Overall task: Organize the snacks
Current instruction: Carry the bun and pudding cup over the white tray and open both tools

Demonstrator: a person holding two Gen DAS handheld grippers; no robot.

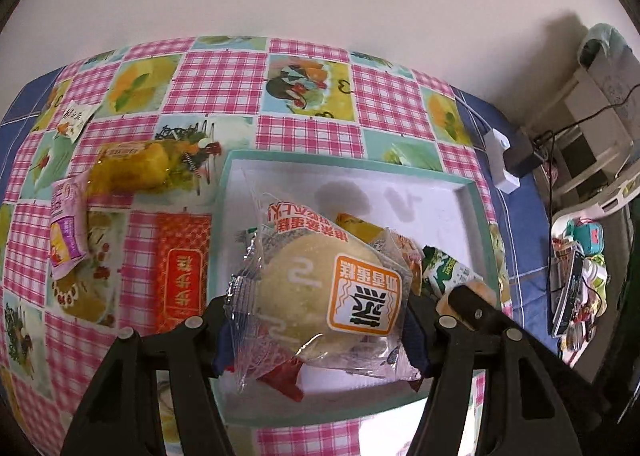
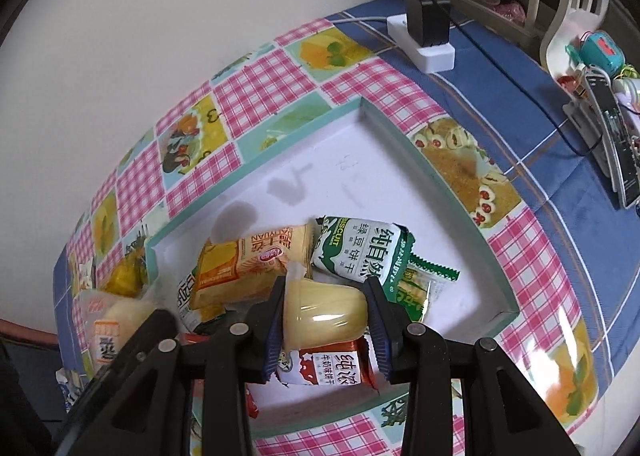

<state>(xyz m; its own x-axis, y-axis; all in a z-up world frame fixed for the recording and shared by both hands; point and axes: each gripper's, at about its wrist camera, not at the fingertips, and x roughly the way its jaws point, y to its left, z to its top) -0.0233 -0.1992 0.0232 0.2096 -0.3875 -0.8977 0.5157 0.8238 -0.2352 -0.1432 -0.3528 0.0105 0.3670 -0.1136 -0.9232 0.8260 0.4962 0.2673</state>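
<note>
Snacks mid-sorting over a shallow green-rimmed tray [image 1: 476, 192] on a checked tablecloth [image 1: 220, 80]: left gripper [image 1: 316, 330] clamped on a clear-wrapped steamed cake [image 1: 320, 292], right gripper [image 2: 326, 320] clamped on a yellow jelly cup [image 2: 324, 314], both held above the tray's near edge, seemingly for dropping in. Seen only from the left: yellow cake pack [image 1: 132, 168], purple packet [image 1: 66, 232] and red packet [image 1: 182, 272] outside the tray's left edge. Seen clearly only from the right: green biscuit pack [image 2: 360, 254] and orange pack [image 2: 248, 268] already inside.
</note>
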